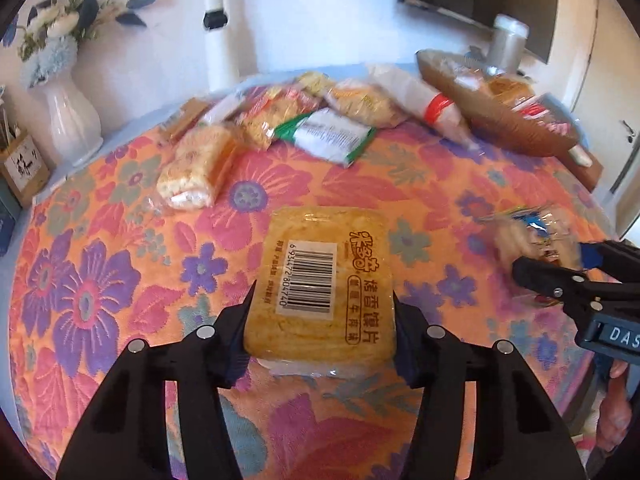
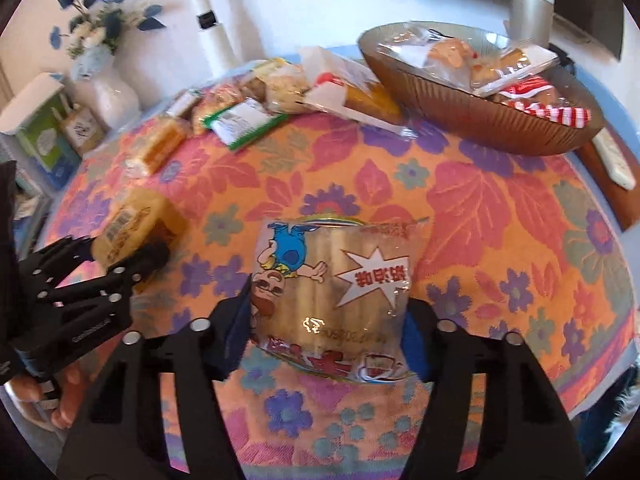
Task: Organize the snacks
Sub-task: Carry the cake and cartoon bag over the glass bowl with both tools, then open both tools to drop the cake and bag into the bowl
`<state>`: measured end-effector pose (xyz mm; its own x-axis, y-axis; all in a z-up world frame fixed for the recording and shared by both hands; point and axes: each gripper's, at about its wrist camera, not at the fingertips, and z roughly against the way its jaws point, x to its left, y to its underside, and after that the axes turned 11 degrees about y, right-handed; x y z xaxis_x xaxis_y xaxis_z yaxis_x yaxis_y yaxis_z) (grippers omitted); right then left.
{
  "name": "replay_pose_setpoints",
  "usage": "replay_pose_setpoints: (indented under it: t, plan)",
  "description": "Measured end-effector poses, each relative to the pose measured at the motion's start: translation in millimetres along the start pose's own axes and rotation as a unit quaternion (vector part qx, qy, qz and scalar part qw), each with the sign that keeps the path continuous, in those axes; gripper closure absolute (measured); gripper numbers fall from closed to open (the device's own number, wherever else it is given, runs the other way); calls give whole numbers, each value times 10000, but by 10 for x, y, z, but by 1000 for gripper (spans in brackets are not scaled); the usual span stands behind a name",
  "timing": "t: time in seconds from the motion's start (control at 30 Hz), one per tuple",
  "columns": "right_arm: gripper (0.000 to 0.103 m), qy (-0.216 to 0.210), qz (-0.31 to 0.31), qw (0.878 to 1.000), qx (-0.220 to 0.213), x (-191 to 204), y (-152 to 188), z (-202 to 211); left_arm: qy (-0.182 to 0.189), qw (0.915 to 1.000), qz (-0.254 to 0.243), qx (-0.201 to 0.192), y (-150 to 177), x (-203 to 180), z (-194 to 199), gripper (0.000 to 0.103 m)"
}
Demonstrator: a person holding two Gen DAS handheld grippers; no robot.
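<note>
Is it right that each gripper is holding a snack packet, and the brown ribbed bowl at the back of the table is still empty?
Not quite. The left gripper does hold a yellow barcoded packet and the right gripper a cartoon-printed packet, but the brown ribbed bowl is not empty: the right wrist view shows several wrapped snacks already in it.

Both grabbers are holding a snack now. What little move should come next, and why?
Probably carry the cartoon snack bag, clamped in the right gripper, toward the brown bowl at the table's far right. Some packets already lie in that bowl, while a pile waits on the flowered cloth. The left gripper holds the barcode packet, which could follow.
</note>
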<state>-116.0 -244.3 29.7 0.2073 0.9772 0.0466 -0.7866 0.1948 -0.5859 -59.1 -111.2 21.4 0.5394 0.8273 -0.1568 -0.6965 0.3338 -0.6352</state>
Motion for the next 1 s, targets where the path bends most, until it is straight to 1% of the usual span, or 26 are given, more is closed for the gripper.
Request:
replay_pose_setpoints:
  t: [0.03, 0.1, 0.17, 0.2, 0.27, 0.33, 0.4, 0.43, 0.5, 0.53, 0.6, 0.73, 0.77, 0.8, 0.83, 0.87, 0.9, 0.93, 1.0]
  plan:
    - [41, -173, -57, 9998, -2, -32, -9, 31, 170, 9998, 18, -58, -38, -43, 92, 49]
    - [42, -495, -164, 9986, -105, -126, -55, 131, 337, 9993, -17, -166, -120, -117, 216, 49]
    - [42, -663, -275, 9972, -192, -239, -108, 224, 518, 9982, -115, -297, -286, -226, 349, 49]
    - [42, -819, -406, 9955, -264, -354, -151, 306, 611, 9974, -157, -345, -370, -275, 391, 49]
    - [42, -1016, -604, 9922, -407, -521, -237, 428, 845, 9951, -293, -423, -630, -416, 425, 49]
    - [42, -1068, -855, 9888, -604, -764, -377, 567, 929, 9939, -393, -453, -859, -529, 380, 49]
    - [42, -969, -1100, 9859, -807, -1017, -553, 662, 1034, 9922, -498, -490, -1109, -672, 261, 49]
    - [42, -881, -1212, 9847, -888, -1125, -649, 678, 1145, 9909, -510, -492, -1254, -750, 150, 49]
    - [42, -619, -1469, 9819, -1023, -1368, -887, 681, 1309, 9894, -450, -438, -1474, -843, -65, 49]
    - [42, -559, -1525, 9811, -1052, -1442, -959, 682, 1379, 9889, -390, -403, -1604, -899, -208, 49]
    - [42, -409, -1673, 9790, -1092, -1612, -1195, 641, 1392, 9888, -366, -391, -1763, -990, -401, 49]
    - [42, -171, -1758, 9776, -1146, -1767, -1657, 466, 1394, 9873, -592, -482, -2034, -1207, -727, 48]
    - [41, -137, -1743, 9777, -1162, -1776, -1748, 422, 1380, 9870, -633, -530, -2098, -1243, -807, 45]
    - [40, -90, -1639, 9797, -1148, -1770, -1868, 341, 1233, 9881, -680, -620, -2139, -1260, -856, 30]
    - [39, 22, -1564, 9813, -1126, -1775, -1932, 294, 995, 9898, -721, -715, -2161, -1268, -870, 22]
    - [37, 166, -1500, 9821, -1123, -1753, -1986, 241, 890, 9902, -737, -789, -2173, -1252, -853, 22]
    - [31, 283, -1429, 9823, -1181, -1752, -1998, 240, 961, 9897, -720, -783, -2169, -1224, -822, 22]
    - [28, 286, -1396, 9819, -1250, -1758, -1975, 265, 1095, 9886, -681, -777, -2136, -1157, -749, 22]
    - [19, 197, -1393, 9798, -1420, -1790, -1874, 354, 1015, 9882, -681, -920, -2044, -1025, -561, 20]
